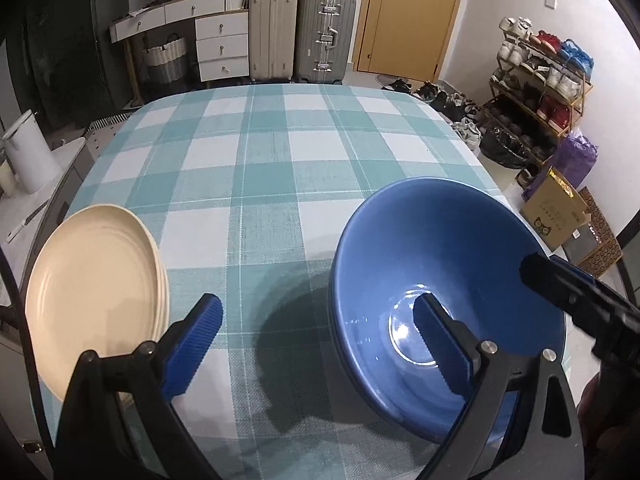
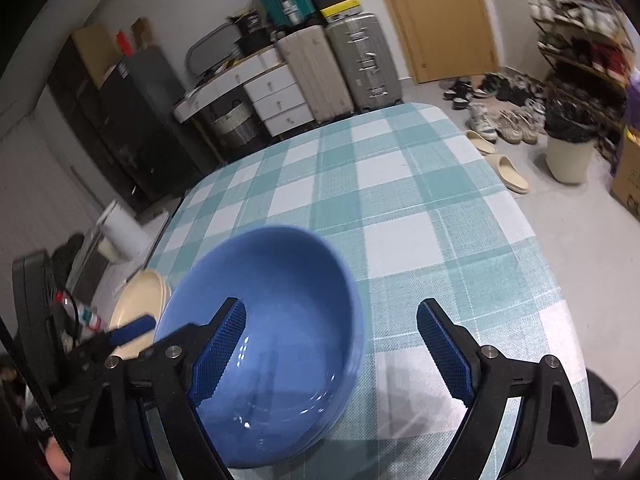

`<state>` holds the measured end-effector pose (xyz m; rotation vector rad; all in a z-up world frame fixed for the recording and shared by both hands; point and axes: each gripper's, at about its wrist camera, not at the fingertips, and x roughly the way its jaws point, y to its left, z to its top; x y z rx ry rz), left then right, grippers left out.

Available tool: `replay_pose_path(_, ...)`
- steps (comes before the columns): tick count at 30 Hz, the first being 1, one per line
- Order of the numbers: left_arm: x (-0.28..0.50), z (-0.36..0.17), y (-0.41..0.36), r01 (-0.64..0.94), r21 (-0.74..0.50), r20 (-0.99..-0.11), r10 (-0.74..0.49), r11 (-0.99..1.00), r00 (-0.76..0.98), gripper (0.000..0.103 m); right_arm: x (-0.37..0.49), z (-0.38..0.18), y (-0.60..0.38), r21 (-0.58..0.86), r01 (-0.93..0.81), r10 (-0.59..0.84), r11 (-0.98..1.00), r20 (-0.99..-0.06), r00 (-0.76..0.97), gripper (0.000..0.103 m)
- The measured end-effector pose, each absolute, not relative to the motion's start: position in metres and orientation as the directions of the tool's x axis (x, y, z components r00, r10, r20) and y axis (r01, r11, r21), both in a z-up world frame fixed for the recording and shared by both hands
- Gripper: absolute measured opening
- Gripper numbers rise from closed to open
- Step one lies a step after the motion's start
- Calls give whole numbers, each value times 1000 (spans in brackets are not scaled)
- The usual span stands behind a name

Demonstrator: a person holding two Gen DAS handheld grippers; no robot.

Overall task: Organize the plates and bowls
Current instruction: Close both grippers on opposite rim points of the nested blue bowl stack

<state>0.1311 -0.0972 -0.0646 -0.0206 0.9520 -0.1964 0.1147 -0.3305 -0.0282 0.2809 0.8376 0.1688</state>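
Both grippers stood open over the checked table, holding nothing.

In the left wrist view we saw the left gripper (image 1: 320, 344) with its jaws wide apart, one blue pad low at centre-left and the other in front of the blue bowl (image 1: 448, 280), which filled the lower right of the frame on the teal checked tablecloth (image 1: 280, 168). A darker rim below it suggested another bowl beneath, though we could not be sure. The cream plates (image 1: 96, 296) lay stacked at the lower left, near the table's edge. In the right wrist view the right gripper (image 2: 332, 348) was spread just as wide, its left pad over the bowl's hollow and its right pad over bare cloth. The left gripper's finger showed at the far left, in front of the plates.
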Motion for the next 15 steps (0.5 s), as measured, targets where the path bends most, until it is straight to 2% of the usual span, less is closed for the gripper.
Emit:
replay_pose_path(5,133,-67,-98,159,-117,-815,-186,980,548,97,109,-23,-317,249,-93,244,964,-690,681,89)
replay_pose_path(15,142,-76,-102,201,-137,-832,-223,970,509,97,124,-39,-334,341,-30,284,940,-729,622,89)
